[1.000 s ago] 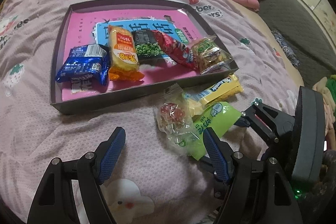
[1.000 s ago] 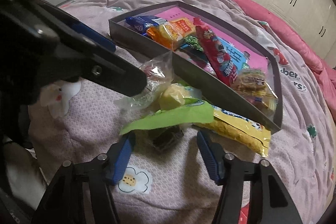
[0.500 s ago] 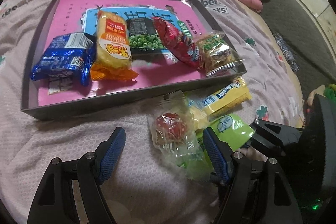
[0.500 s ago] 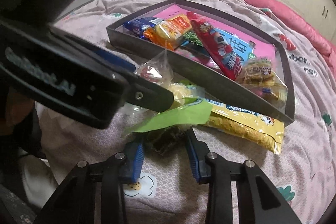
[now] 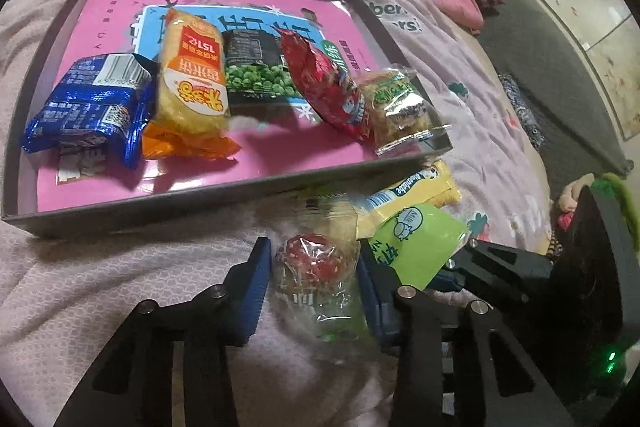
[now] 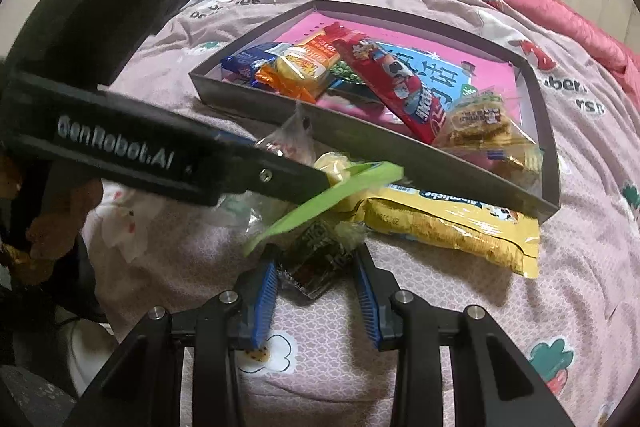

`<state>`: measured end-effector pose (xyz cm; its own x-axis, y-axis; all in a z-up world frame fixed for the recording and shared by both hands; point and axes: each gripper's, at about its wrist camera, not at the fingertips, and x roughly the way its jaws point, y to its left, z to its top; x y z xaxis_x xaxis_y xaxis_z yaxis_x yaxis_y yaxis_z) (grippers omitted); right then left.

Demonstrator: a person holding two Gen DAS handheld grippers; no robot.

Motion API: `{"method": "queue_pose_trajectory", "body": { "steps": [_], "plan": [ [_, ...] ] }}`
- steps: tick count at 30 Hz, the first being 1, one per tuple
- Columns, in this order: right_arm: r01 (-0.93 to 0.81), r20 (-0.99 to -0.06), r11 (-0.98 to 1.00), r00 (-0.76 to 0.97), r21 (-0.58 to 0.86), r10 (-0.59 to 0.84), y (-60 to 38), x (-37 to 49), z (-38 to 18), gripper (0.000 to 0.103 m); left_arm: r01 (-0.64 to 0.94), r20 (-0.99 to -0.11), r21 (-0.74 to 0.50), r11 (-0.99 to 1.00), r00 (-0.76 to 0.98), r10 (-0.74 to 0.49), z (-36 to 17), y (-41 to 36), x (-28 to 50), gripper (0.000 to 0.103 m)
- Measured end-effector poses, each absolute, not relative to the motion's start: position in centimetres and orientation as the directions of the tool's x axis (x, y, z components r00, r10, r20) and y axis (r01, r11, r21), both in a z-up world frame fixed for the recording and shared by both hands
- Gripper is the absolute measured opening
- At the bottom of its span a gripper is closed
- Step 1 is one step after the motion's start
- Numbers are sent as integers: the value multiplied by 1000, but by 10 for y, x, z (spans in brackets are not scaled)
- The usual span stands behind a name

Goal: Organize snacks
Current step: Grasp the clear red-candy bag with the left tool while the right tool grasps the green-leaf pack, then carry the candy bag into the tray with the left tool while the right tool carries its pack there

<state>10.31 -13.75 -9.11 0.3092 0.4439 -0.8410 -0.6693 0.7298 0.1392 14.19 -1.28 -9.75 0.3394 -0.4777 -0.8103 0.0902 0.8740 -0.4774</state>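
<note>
Left wrist view: a clear-wrapped red snack [image 5: 316,261] lies on the pink bedspread [image 5: 120,275] just outside the grey tray [image 5: 160,205], clamped between the left gripper [image 5: 314,279] fingers. Beside it, the right gripper [image 6: 316,277] pinches a dark packet [image 6: 316,263] under a green packet [image 6: 332,197]. Five snacks sit inside the tray.

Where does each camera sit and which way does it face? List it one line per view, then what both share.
Left wrist: sits on the left gripper, facing forward and down over the bed at the tray; its blue fingers flank a clear red candy packet, and the right gripper shows at right.
Right wrist: sits on the right gripper, facing the tray's near wall; its fingers flank a dark packet, and the left gripper's body crosses from the left.
Shared: tray, green packet, yellow packet.
</note>
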Motion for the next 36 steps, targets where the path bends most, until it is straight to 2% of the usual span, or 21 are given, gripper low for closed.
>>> {"method": "queue_pose_trajectory", "body": {
  "steps": [13, 36],
  "plan": [
    [-590, -782, 789, 403, 175, 475, -165, 107, -69, 37, 71, -799, -479, 875, 376, -468, -79, 9, 122, 39],
    [-520, -612, 834, 603, 184, 511, -195, 102, -18, 37, 102, -734, -339, 935, 593, -331, 4, 19, 98, 39]
  ]
}}
